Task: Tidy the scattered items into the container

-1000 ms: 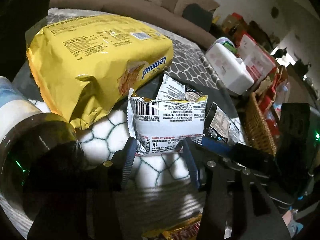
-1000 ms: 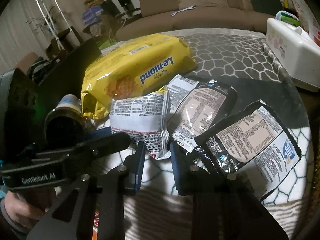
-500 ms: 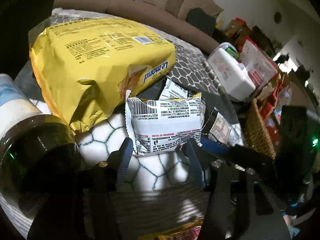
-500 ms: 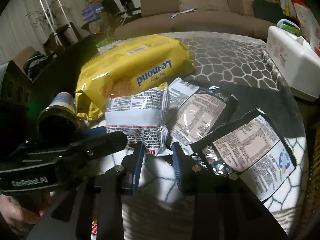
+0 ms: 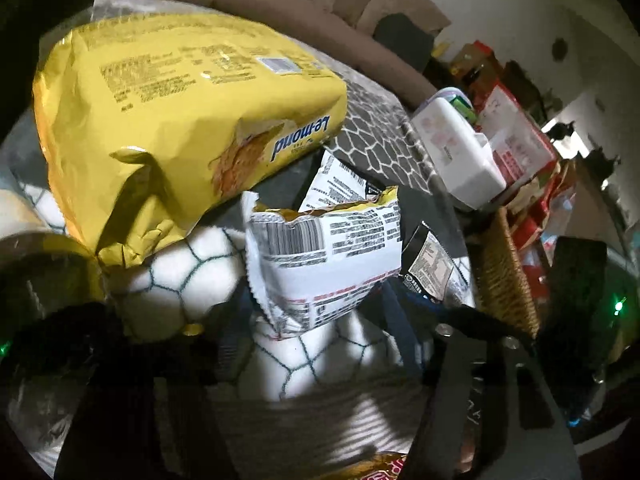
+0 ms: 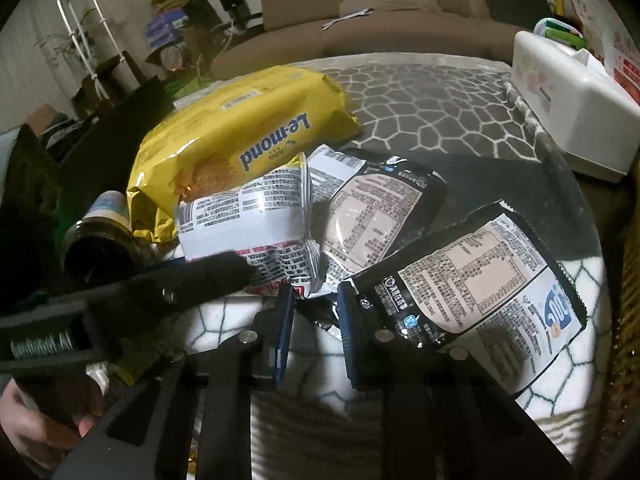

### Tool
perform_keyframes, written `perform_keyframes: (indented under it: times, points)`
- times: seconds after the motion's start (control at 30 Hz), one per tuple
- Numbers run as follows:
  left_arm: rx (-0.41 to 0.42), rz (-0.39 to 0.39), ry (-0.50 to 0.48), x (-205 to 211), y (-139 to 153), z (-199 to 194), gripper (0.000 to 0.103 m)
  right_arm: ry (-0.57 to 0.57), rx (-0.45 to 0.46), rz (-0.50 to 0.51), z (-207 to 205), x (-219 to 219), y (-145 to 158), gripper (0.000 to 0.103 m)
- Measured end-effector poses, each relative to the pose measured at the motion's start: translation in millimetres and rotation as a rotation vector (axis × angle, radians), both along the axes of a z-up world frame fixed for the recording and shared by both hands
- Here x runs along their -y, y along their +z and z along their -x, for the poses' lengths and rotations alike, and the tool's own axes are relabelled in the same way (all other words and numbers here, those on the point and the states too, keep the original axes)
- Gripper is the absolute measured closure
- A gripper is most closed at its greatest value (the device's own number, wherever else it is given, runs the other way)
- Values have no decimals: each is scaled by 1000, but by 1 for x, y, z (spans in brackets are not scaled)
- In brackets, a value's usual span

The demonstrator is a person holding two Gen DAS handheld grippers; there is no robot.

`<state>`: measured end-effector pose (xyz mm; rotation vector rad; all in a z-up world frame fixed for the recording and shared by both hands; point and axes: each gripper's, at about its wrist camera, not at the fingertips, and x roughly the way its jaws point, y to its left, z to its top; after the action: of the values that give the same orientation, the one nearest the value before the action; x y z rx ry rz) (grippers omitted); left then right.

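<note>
White snack packet [image 5: 324, 256], barcode and red stripe, torn gold top, mid-tabletop against yellow Le-mond bag [image 5: 180, 120]. Left gripper [image 5: 312, 340] open, straddling packet's lower edge, contact unclear. Right gripper [image 6: 312, 320] open, just beside packet.

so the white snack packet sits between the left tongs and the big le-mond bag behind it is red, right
Not quite: the Le-mond bag is yellow, not red, as the left wrist view shows. The white snack packet does sit between the open left tongs, with that bag behind it.
</note>
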<state>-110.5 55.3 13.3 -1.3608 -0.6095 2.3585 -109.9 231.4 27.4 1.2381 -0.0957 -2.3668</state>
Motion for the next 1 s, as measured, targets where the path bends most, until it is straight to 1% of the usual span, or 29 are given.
perform_keyframes:
  times: [0.03,0.07,0.13,0.17,0.2,0.27,0.3,0.37,0.43,0.53,0.57,0.6,0.63,0.7,0.77,0.87,0.93,1.0]
  points:
    - [9,4,-5,1,0,1,51,5,0,9,0,0,0,78]
    - [10,8,-9,2,0,0,55,11,-1,17,0,1,1,78]
    - [24,14,-18,5,1,-2,57,31,-3,31,-1,2,2,75]
    - [32,13,-17,7,1,-2,58,41,-6,26,-1,5,2,74]
    - [39,12,-18,9,1,-3,59,49,-18,1,-2,9,2,73]
    - [46,15,-20,9,1,-4,59,64,-43,-41,-3,16,3,72]
    - [48,22,-21,8,1,-4,59,68,-49,-48,-3,18,3,70]
    - [53,23,-19,8,1,-3,60,73,-58,-57,-3,19,5,70]
    - [54,27,-29,9,1,-3,60,71,-76,-90,-3,19,6,70]
    - [55,30,-34,9,1,-4,60,78,-106,-86,-1,15,15,69]
    - [55,32,-36,9,0,-4,60,92,-111,-71,-1,14,18,67]
    - [55,35,-38,9,1,-3,61,119,-108,-62,1,15,19,60]
    - [55,37,-43,8,1,-3,61,142,-108,-75,3,17,17,58]
    - [56,41,-51,7,1,-2,62,178,-106,-95,8,20,11,58]
    - [56,50,-58,6,2,-2,62,233,-93,-87,8,24,6,58]
    - [53,54,-64,6,2,-1,62,241,-103,-93,5,23,2,61]
    - [53,52,-65,6,2,-2,62,241,-92,-87,3,22,0,67]
    - [62,36,-61,7,1,-1,61,261,-87,-110,-2,25,-1,77]
